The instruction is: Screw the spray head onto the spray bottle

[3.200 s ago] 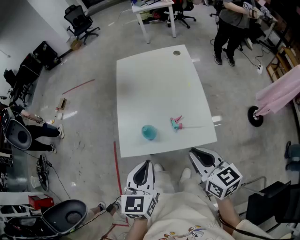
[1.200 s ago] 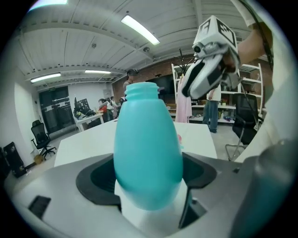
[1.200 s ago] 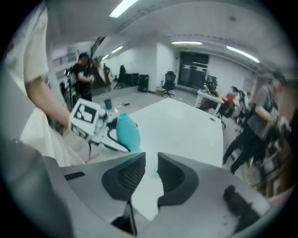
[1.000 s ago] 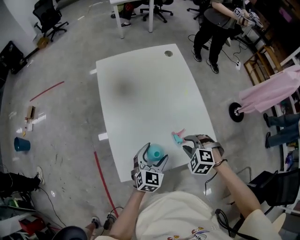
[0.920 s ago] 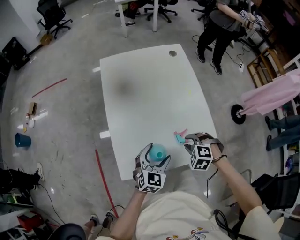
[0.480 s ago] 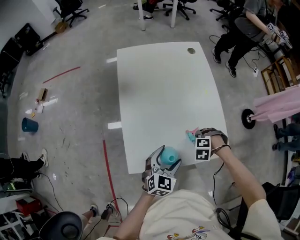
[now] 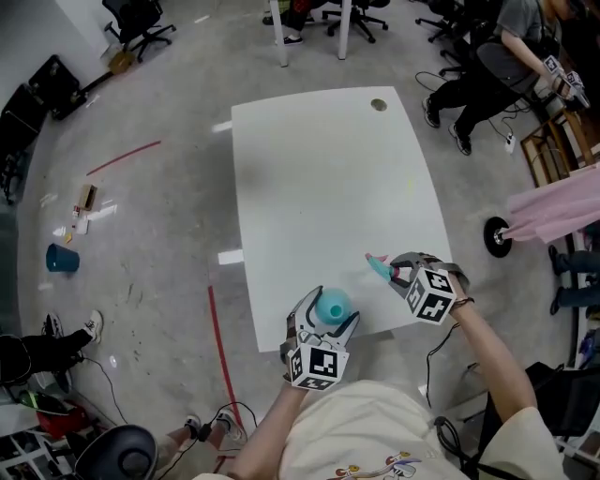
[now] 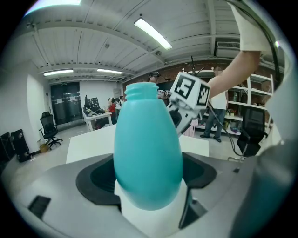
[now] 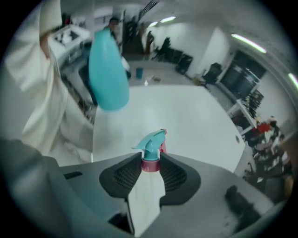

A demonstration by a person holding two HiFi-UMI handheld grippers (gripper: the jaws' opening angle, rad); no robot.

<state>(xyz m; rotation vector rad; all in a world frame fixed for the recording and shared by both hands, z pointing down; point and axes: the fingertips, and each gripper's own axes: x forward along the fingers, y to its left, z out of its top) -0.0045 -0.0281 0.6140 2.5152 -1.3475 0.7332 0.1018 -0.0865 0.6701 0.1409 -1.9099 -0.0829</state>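
My left gripper (image 7: 323,323) is shut on the teal spray bottle (image 7: 331,305), which stands upright with its open neck up, lifted above the white table's (image 7: 319,178) near edge. In the left gripper view the bottle (image 8: 146,153) fills the middle between the jaws. My right gripper (image 7: 401,272) is shut on the spray head (image 7: 379,267), teal with a pink collar, held off the table to the bottle's right. In the right gripper view the spray head (image 9: 151,151) sits pinched at its collar, with the bottle (image 9: 108,72) up at the left.
A person (image 7: 511,56) stands past the table's far right corner. Office chairs (image 7: 141,19) and another white desk (image 7: 314,14) sit beyond the far edge. A teal cup (image 7: 62,259) stands on the floor at left, and a pink cloth (image 7: 553,206) hangs at right.
Both grippers have closed on their objects and lifted them off the table. The spray head has risen with the right gripper; the bottle sits a little higher in the left.
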